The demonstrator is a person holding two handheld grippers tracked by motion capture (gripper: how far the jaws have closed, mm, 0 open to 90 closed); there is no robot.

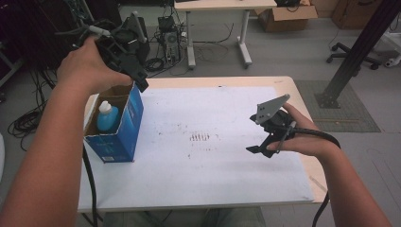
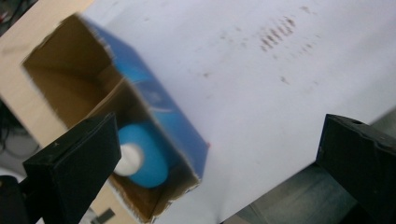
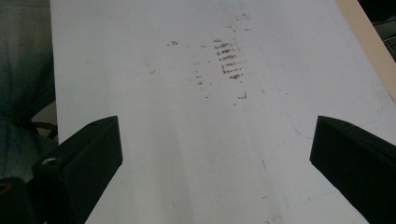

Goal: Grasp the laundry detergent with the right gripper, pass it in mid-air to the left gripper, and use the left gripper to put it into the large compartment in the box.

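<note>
An open blue carton point(image 1: 124, 130) stands at the left edge of the table, with a light-blue bottle point(image 1: 107, 116) with a white cap upright inside it. My left gripper point(image 1: 135, 75) hovers above the carton's far end, pointing down at it. In the left gripper view its jaws are wide apart with nothing between them, so the left gripper point(image 2: 219, 140) is open over the carton point(image 2: 182, 135) and the bottle point(image 2: 144, 156). My right gripper point(image 1: 260, 147) is held low over the right side of the table. The right gripper point(image 3: 212, 140) is open and empty.
A white sheet point(image 1: 213, 165) covers most of the wooden table point(image 1: 302, 101), with brown smudges point(image 1: 199, 137) near its middle. Beyond the table stand another desk point(image 1: 222, 4), a cardboard box point(image 1: 286, 16), floor cables and a black slanted post point(image 1: 354, 52).
</note>
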